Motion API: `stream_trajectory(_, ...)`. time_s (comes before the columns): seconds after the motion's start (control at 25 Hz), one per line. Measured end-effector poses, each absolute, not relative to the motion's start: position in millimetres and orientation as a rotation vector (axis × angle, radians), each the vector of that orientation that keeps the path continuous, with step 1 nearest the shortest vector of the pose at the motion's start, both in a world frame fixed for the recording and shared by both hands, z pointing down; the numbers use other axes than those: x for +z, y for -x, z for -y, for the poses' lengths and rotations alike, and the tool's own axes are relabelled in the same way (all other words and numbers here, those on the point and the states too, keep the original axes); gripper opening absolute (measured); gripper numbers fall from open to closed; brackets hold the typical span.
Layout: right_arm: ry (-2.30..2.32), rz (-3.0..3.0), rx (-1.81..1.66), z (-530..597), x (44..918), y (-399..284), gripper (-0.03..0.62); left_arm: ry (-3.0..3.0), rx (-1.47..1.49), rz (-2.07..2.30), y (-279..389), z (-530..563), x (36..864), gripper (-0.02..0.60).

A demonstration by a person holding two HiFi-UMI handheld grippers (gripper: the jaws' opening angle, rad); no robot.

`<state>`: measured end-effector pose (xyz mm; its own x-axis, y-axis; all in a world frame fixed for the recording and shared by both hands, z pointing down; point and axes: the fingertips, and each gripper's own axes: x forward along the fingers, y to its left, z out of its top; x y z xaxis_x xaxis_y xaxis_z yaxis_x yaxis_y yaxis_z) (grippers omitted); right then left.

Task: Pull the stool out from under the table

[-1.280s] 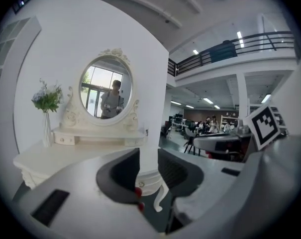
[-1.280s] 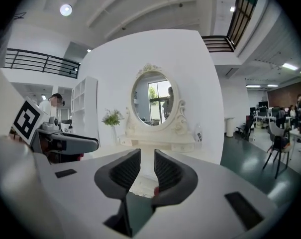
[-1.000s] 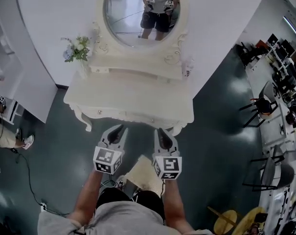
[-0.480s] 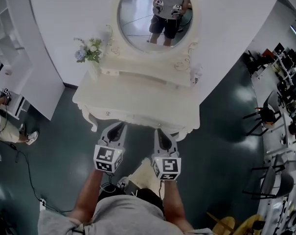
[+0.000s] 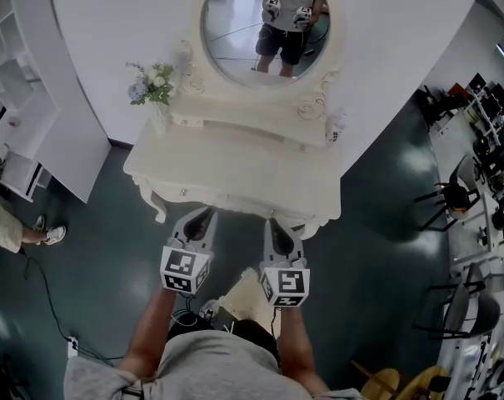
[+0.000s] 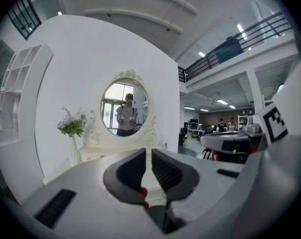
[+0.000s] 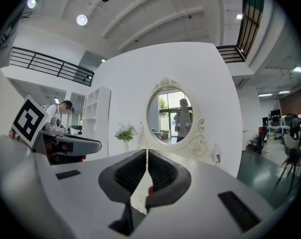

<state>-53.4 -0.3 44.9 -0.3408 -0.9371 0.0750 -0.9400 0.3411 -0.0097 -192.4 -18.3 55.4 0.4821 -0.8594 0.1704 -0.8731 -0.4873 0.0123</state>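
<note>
The left gripper [image 5: 200, 219] and right gripper [image 5: 274, 223] hover with jaws pressed together, empty, at the dressing table's [image 5: 235, 169] near edge; the cream stool [image 5: 245, 297] stands nearer, between them

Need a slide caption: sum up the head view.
Person faces a dressing table with oval mirror and flowers, left gripper and right gripper shut and empty before it.
</note>
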Motion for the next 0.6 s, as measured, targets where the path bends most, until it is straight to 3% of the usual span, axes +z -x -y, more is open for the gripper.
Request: stream_trajectory(0.6,-1.783,2.525,0.093,-5.1,46.9,48.3,0.025,-2.618,0.239,1.534,188.7,15.1,57.7,0.038)
